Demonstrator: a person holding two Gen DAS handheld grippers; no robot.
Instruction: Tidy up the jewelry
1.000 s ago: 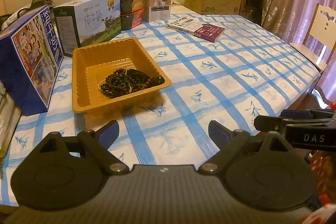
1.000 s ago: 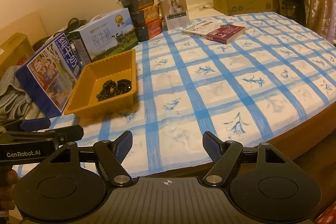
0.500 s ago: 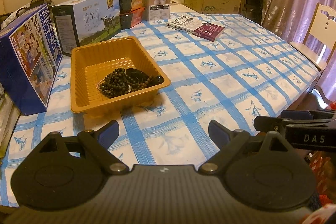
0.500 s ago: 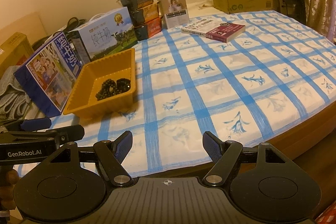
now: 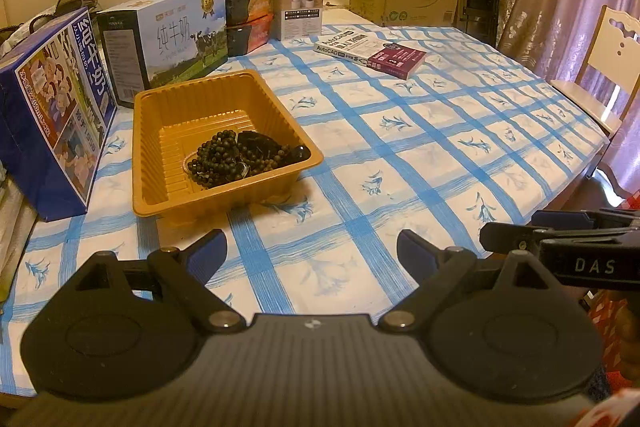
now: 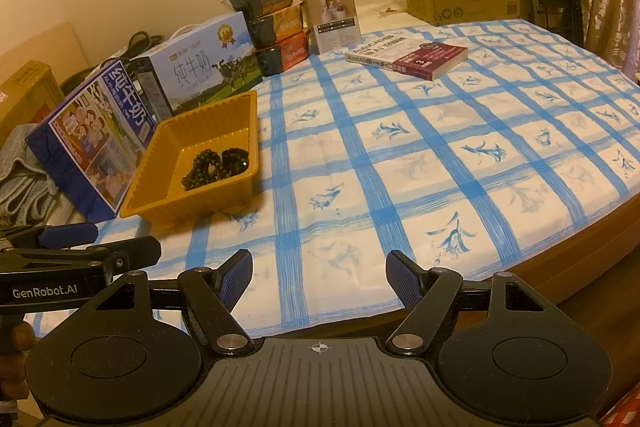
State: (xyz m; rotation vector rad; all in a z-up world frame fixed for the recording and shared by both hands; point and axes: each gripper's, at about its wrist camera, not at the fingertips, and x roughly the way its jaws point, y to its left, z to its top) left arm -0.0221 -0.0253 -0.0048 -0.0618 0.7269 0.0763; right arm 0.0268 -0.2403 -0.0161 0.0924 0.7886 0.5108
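Observation:
An orange plastic tray [image 5: 160,123] stands on the blue-checked tablecloth at the left. A heap of dark bead bracelets [image 5: 236,159] lies in its near right corner. The tray [image 6: 168,143] and the beads [image 6: 216,165] also show in the right wrist view. My left gripper [image 5: 311,249] is open and empty, near the table's front edge, short of the tray. My right gripper [image 6: 319,273] is open and empty at the front edge, to the right of the tray. Each gripper's body shows at the side of the other view.
A blue milk carton box [image 5: 52,107] and a white milk box [image 5: 168,35] stand left of and behind the tray. Stacked food bowls [image 5: 248,11], a small white box [image 5: 300,7] and a book [image 5: 372,53] lie farther back. A chair [image 5: 600,67] stands right.
The left wrist view has shifted slightly, so the tray sits a little lower and closer. Both grippers stay open and empty.

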